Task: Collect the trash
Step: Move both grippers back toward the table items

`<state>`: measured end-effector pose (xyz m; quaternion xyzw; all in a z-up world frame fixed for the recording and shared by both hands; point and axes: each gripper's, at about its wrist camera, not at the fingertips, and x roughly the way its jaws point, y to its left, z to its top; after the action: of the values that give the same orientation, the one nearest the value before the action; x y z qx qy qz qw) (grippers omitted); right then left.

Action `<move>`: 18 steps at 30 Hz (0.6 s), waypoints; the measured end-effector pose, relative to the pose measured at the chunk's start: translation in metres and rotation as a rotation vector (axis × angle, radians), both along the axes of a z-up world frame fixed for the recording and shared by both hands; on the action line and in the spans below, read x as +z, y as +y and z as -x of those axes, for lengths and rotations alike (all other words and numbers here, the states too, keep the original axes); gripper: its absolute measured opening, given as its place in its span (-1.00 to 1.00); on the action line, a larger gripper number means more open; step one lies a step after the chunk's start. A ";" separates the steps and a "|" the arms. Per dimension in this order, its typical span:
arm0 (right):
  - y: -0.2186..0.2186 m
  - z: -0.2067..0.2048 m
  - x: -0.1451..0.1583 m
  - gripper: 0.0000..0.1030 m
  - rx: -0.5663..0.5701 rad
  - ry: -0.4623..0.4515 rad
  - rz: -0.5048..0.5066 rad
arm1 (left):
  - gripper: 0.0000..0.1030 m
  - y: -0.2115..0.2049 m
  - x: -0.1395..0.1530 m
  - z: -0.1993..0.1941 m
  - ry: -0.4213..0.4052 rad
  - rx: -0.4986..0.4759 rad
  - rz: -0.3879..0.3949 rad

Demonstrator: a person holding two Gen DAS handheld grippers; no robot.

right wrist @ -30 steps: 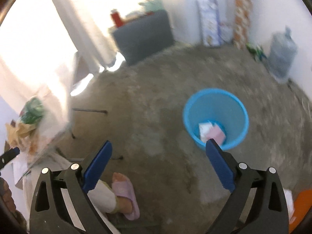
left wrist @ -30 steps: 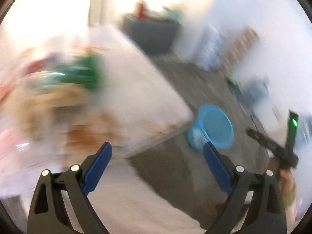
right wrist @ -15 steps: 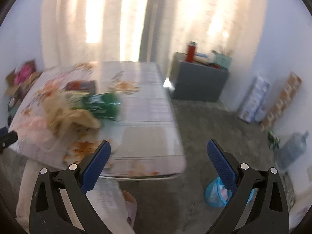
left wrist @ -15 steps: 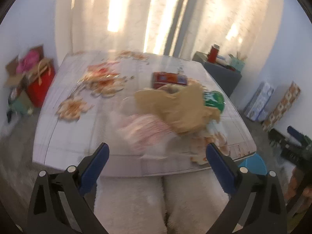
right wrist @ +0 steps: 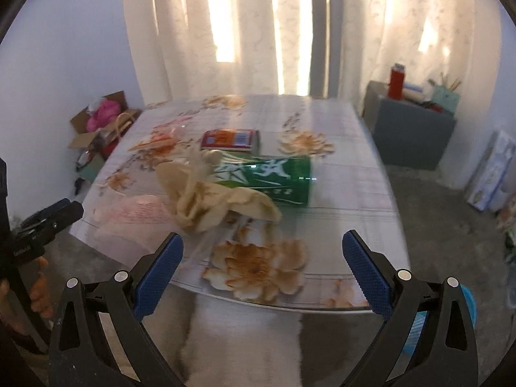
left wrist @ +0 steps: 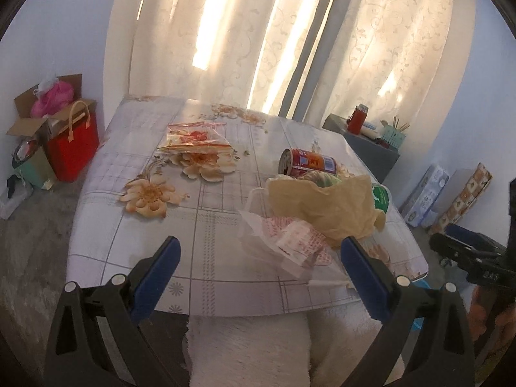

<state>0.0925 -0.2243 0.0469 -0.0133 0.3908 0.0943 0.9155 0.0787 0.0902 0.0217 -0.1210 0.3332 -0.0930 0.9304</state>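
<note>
Pale curtains (left wrist: 290,48) glow behind your flowered table (left wrist: 193,225), where the trash sits near the front edge. Your left view alone shows the red can's (left wrist: 308,163) open end and a clear bag (left wrist: 193,138) farther back; your right view reveals the green can (right wrist: 274,177) lying sideways, mostly hidden from the left by crumpled tan paper (left wrist: 338,206). A printed white wrapper (left wrist: 290,245) lies beside it. Your left gripper (left wrist: 258,271) and right gripper (right wrist: 261,267) both stand wide apart, empty.
</note>
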 end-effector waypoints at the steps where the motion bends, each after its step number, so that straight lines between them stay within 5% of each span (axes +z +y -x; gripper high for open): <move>1: 0.004 -0.004 0.000 0.84 0.013 0.000 0.004 | 0.89 0.004 -0.001 0.000 0.000 -0.002 0.021; 14: -0.003 -0.056 0.010 0.84 0.007 0.044 -0.162 | 0.89 0.046 -0.016 -0.022 0.037 -0.008 0.230; 18: -0.005 -0.071 0.019 0.84 0.073 0.004 -0.091 | 0.89 0.055 -0.022 -0.031 0.056 0.004 0.277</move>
<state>0.1631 -0.2295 0.0655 0.0144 0.3873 0.1455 0.9103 0.1096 0.1452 -0.0006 -0.2517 0.3425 -0.1328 0.8954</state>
